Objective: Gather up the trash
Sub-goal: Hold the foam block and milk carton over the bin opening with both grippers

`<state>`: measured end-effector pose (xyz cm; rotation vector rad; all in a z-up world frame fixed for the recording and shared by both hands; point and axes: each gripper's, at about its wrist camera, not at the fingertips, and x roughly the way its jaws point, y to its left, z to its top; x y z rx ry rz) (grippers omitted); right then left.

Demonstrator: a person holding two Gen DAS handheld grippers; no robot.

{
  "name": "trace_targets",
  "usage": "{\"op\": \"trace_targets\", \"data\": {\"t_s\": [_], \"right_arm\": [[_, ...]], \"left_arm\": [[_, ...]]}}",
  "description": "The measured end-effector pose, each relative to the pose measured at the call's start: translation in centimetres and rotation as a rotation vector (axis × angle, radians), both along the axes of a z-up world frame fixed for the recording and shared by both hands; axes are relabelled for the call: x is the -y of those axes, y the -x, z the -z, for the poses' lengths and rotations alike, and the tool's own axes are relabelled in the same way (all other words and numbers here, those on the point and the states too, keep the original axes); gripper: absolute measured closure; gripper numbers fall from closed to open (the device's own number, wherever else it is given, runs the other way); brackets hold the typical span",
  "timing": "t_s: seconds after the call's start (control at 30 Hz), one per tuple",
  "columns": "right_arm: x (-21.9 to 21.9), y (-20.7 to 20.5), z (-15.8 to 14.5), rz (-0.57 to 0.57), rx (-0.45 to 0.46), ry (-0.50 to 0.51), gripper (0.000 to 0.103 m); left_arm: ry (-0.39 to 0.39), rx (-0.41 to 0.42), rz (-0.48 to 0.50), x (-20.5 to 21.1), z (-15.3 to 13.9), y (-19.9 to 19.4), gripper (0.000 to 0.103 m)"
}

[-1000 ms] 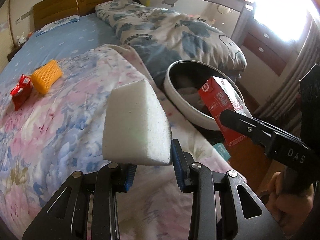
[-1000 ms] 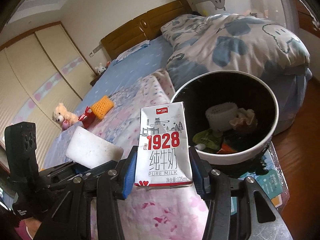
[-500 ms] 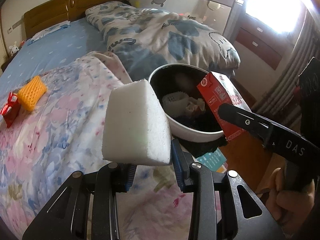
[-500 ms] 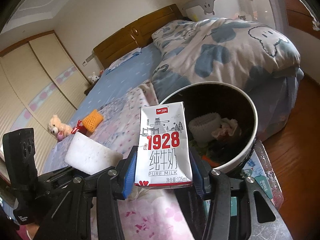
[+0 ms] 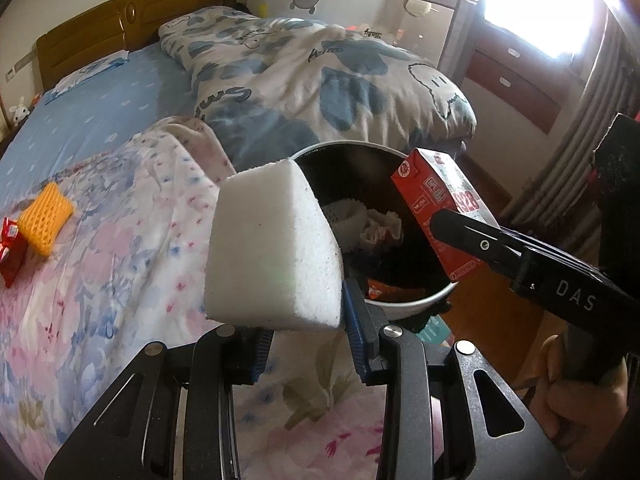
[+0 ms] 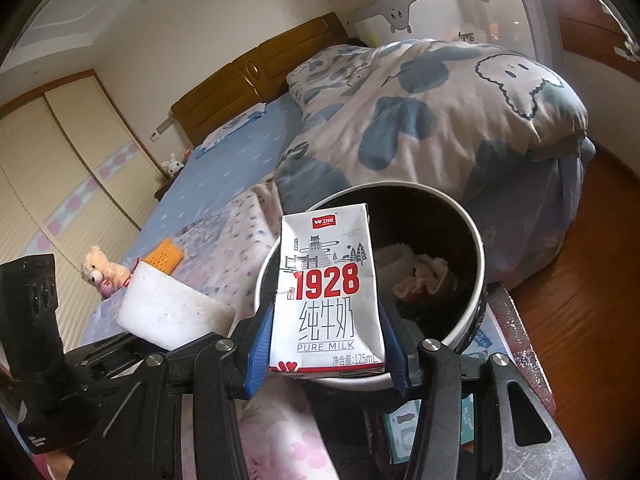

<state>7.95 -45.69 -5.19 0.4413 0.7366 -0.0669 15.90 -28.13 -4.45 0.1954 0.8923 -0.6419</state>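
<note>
Left tongs [image 5: 308,344] are clamped on a white foam block [image 5: 274,252] near the trash bin [image 5: 412,304]. Right tongs [image 6: 326,346] are clamped on an upright milk carton [image 6: 326,292] at the bin's near rim, beside the bed [image 5: 100,184].

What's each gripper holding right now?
Left gripper: closed on the white foam block.
Right gripper: closed on the milk carton, by the trash bin.

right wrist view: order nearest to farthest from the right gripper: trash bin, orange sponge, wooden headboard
1. Trash bin: just beyond the right gripper, behind its milk carton.
2. Orange sponge: left, on the floral blanket.
3. Wooden headboard: far end of the bed.
</note>
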Motion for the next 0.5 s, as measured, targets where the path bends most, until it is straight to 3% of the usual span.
{"op": "trace_targets", "data": {"t_s": [0.5], "right_arm": [[2.0,-1.4,0.2,0.029,-0.012,-0.002,0.054]], "left_arm": [[-0.019,0.003,0.017,2.2,0.1,-1.4,0.072]]}}
